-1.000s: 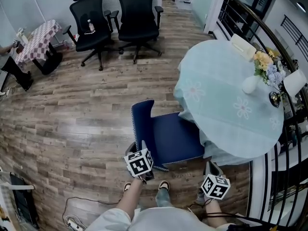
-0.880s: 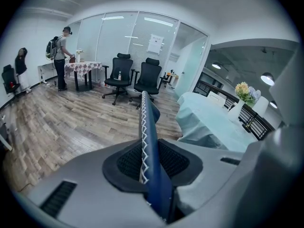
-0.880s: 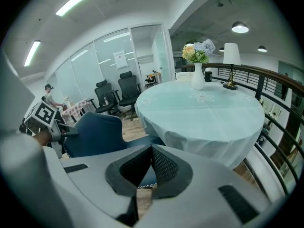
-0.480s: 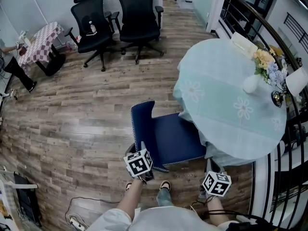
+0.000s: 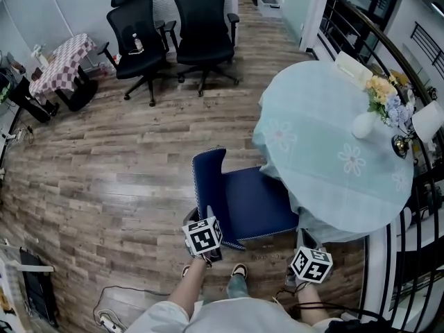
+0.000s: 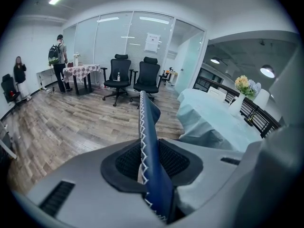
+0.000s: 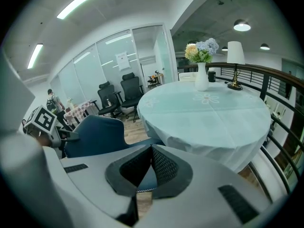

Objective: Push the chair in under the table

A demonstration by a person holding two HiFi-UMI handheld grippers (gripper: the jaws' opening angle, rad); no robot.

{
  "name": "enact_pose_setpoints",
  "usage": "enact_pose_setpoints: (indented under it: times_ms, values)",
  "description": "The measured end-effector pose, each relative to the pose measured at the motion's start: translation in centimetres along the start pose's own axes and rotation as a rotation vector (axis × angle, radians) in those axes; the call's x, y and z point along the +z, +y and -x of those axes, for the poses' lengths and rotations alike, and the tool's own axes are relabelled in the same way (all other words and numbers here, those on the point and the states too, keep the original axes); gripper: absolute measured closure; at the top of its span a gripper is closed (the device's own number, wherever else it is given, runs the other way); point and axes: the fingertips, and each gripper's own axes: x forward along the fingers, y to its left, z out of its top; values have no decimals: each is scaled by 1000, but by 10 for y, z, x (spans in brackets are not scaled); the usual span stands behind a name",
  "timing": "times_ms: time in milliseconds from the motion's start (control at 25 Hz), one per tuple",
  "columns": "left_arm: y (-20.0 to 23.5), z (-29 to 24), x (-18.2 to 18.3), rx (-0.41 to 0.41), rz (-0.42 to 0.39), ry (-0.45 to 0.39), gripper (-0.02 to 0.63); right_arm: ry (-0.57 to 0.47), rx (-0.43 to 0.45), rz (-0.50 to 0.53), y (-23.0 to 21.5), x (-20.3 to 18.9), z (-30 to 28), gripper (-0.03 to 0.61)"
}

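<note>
The blue upholstered chair stands partly under the round table with a pale blue cloth, its back turned away from the table. My left gripper is shut on the white-stitched edge of the chair back, a pad on each side of the panel. To the right, by the seat's near corner, my right gripper has its pads together at the tips. In the right gripper view the blue seat edge shows through the gap beneath them.
Two black office chairs stand at the far wall beside a small checked table. A black railing runs close behind the round table. A white vase with flowers and a lamp stand on the cloth. A cable lies by my feet.
</note>
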Motion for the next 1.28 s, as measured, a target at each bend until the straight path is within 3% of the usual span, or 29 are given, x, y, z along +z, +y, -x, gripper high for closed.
enact_pose_setpoints:
  times_ms: [440, 920, 1280]
  values:
    - [2, 8, 0, -101, -37, 52, 488, -46, -17, -15, 11, 12, 14, 561]
    - [20, 49, 41, -108, -68, -75, 479, -82, 22, -12, 54, 22, 12, 561]
    - [24, 93, 60, -178, -130, -159, 482, -116, 51, 3, 93, 31, 15, 561]
